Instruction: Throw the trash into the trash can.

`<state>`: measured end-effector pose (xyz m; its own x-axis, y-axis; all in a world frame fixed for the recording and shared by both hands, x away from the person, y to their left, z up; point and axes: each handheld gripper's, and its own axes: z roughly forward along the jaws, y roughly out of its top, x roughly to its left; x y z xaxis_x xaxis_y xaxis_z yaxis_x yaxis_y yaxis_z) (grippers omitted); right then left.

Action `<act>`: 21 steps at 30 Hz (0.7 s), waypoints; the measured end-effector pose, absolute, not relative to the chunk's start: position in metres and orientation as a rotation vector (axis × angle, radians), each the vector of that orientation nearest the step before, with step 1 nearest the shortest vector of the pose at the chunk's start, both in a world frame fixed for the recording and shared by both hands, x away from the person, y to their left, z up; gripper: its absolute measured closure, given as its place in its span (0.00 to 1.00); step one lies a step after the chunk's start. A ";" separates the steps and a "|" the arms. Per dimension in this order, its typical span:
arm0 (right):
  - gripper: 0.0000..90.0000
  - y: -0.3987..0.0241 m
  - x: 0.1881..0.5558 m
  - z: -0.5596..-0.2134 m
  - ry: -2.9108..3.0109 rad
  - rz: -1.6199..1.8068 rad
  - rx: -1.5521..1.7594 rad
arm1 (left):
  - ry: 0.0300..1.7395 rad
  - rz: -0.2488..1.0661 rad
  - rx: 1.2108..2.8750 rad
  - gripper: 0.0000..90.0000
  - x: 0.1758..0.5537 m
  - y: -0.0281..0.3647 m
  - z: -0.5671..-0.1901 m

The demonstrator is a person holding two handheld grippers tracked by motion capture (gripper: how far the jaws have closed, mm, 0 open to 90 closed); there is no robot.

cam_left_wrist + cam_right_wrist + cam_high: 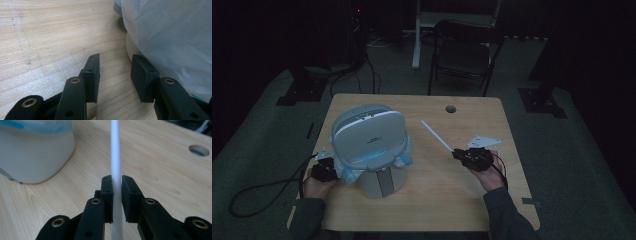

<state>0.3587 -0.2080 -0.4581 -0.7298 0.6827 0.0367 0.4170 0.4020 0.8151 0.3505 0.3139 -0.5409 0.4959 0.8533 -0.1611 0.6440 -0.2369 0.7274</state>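
White rod [116,152] clamped between right tongs [117,192]

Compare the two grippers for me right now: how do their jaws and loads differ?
The right gripper is shut on a thin white rod; the left gripper stands open with nothing between its jaws. The right gripper sits out on the bare wooden table, apart from the white bin; the left gripper rests beside the bin's plastic liner. Both have black jaws and a trailing cable.
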 end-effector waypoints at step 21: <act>0.89 -0.181 0.370 -0.397 2.336 1.345 0.745 | 1.231 0.346 1.974 0.67 0.351 0.314 -0.541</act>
<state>0.3701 -0.1808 -0.3970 -0.8032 0.5947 -0.0339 0.2693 0.4133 0.8699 0.3505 0.3140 -0.5409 0.4964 0.8530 -0.1614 0.6441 -0.2372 0.7272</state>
